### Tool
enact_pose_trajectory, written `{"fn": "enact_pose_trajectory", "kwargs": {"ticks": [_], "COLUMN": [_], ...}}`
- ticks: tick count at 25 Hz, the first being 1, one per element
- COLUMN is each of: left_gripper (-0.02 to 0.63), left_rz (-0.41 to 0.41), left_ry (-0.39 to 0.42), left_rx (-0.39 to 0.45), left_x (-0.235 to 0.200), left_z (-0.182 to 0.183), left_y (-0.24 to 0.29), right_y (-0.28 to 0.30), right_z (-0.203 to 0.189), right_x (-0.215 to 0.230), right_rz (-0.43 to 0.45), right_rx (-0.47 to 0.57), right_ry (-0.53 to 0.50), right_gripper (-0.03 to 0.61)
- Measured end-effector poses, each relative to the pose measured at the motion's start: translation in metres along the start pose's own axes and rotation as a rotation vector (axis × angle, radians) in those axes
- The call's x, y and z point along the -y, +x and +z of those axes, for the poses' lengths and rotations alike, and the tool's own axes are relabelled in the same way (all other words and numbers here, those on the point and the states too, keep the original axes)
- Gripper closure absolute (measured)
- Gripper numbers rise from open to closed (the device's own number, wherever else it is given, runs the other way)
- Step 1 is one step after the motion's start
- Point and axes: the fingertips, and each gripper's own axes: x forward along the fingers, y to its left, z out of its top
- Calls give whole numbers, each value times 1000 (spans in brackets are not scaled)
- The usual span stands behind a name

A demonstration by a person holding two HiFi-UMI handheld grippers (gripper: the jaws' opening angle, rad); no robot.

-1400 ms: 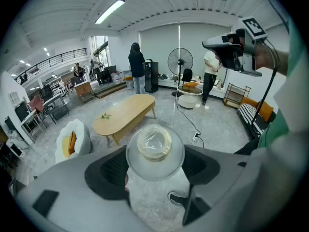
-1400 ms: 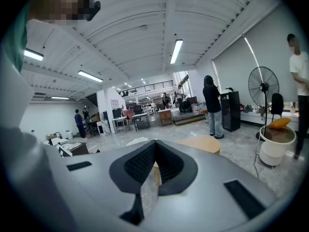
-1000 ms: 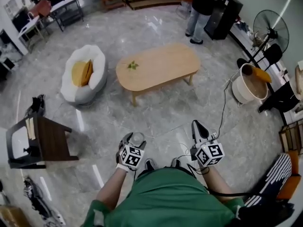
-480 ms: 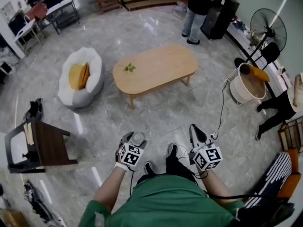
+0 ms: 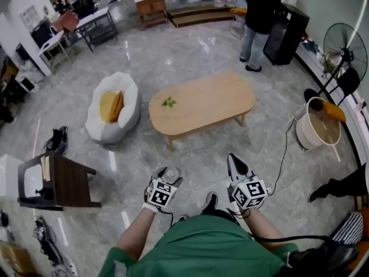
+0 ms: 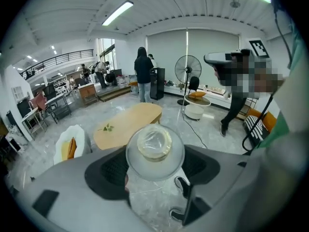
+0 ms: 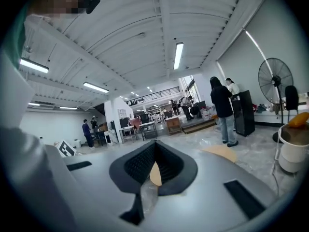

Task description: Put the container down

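At the lower middle of the head view, the left gripper point(image 5: 166, 176) is gripping the container point(image 6: 154, 148), a clear round tub with a film-covered top. Its jaws are pressing the tub's wall from either side. The right gripper point(image 5: 235, 165), just to the right of it, is pointing forward with its jaws pinched together. In its own view a tan sliver is showing in the slit between the pads. I am guessing that is the table behind rather than anything held, though the view is too poor to be sure.

The container is hanging over bare marble floor point(image 5: 132, 149), and the oval wooden table point(image 5: 202, 103) is sitting well apart from it, toward the upper middle of the frame. That gap is what is worrying me. If the jaws are loosening here, the tub is dropping to hard stone, not onto wood. A round, smooth wall is also giving the pads little to bite on, so a tilt of the wrist could be letting it slide out. A black cable point(image 5: 282, 154) is trailing across the floor at the right, near the person's shoe point(image 5: 211, 201), and it could be catching a foot on the way to the table
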Motion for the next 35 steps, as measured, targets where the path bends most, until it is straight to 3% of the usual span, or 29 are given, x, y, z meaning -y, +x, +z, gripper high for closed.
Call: {"fn": "enact_pose_trajectory", "kwargs": {"ticks": [6,12,27,35], "left_gripper": [275,275,275,275], "left_rz": [42,68,41,-14], "left_ry": [-19,-40,-20,-4], "left_rx": [4,-9,-4,23], "left_x": [13,20,-16,-79], "left_z": [61,90,148,190], "left_y": [35,62,126,180], "right_y": [28,40,87,179], "right_z": [24,35,43,54], "right_x": [53,89,155,176], "right_rz": [77,112,25,-22], "right_rx": [-3,-2,-9,-35], "right_ry": [2,11,26,2], "right_gripper": [565,565,565,565]}}
